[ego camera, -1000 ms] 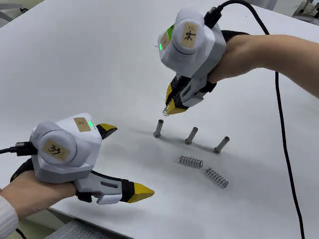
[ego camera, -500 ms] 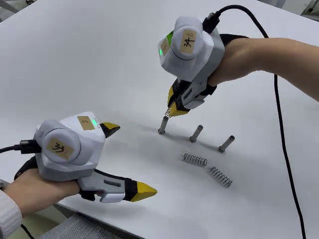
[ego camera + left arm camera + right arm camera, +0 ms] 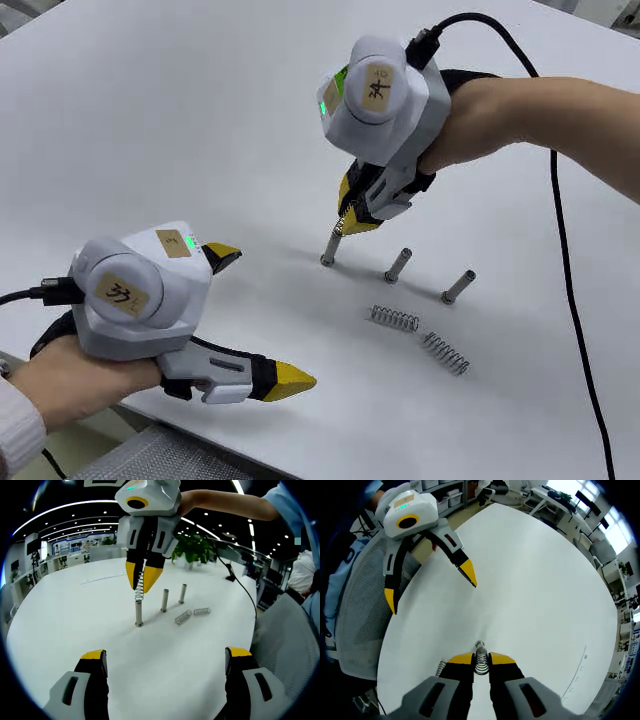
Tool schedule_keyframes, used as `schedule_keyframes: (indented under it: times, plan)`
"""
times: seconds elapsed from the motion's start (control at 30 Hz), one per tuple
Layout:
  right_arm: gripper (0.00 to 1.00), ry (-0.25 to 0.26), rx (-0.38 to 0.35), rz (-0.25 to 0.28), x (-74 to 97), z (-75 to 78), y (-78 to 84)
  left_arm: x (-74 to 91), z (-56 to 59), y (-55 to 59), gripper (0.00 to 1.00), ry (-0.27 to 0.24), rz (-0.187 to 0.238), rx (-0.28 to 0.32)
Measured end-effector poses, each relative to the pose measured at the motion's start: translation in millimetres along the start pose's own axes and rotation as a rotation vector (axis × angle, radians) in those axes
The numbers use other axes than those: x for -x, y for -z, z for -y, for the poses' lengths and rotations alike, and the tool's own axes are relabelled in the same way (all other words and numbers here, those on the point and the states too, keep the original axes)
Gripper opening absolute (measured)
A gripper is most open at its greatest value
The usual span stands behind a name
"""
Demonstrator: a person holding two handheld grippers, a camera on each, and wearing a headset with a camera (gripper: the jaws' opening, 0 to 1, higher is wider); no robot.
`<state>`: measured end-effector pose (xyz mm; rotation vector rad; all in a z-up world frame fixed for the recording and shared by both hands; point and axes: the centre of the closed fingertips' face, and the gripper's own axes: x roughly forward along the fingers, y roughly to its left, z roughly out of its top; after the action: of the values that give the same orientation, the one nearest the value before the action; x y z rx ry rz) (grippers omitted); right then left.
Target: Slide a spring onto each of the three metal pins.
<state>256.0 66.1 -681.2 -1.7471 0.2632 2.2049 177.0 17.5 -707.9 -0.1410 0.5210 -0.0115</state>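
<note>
- Yellow-tipped right gripper (image 3: pixel 351 224) is clamped on a small coiled metal spring (image 3: pixel 139 587), held upright with its lower end at the top of the nearest grey metal pin (image 3: pixel 329 247).
- Two other pins (image 3: pixel 398 265) (image 3: pixel 459 287) stand bare.
- Two loose springs (image 3: pixel 393 318) (image 3: pixel 444 353) lie on the white table (image 3: pixel 150 120) near them.
- Left gripper (image 3: pixel 260 318) has its jaws wide apart and empty, well apart from the pins.

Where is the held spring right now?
Head view, centre: the spring is pinched in the right gripper, just above the leftmost pin.

White table (image 3: pixel 150 120), grey mesh chair (image 3: pixel 357 615) at its edge, leafy green plant (image 3: pixel 195 547) beyond
</note>
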Motion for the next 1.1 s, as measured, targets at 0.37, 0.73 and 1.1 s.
schedule_keyframes:
  times: [0.37,0.73,1.1]
  plan:
    - [0.12,-0.011,0.008,-0.005,-4.0,-1.4,-1.5,-0.9,0.1,2.0,1.00,-0.003,0.000,0.008]
    - [0.12,-0.012,0.034,-0.043,-13.4,-2.3,2.0,-1.0,-1.3,3.1,0.99,-0.004,0.002,0.018]
    - [0.12,-0.023,0.045,-0.078,-26.5,-3.2,4.4,-1.2,-3.2,3.0,0.99,-0.009,0.008,0.026]
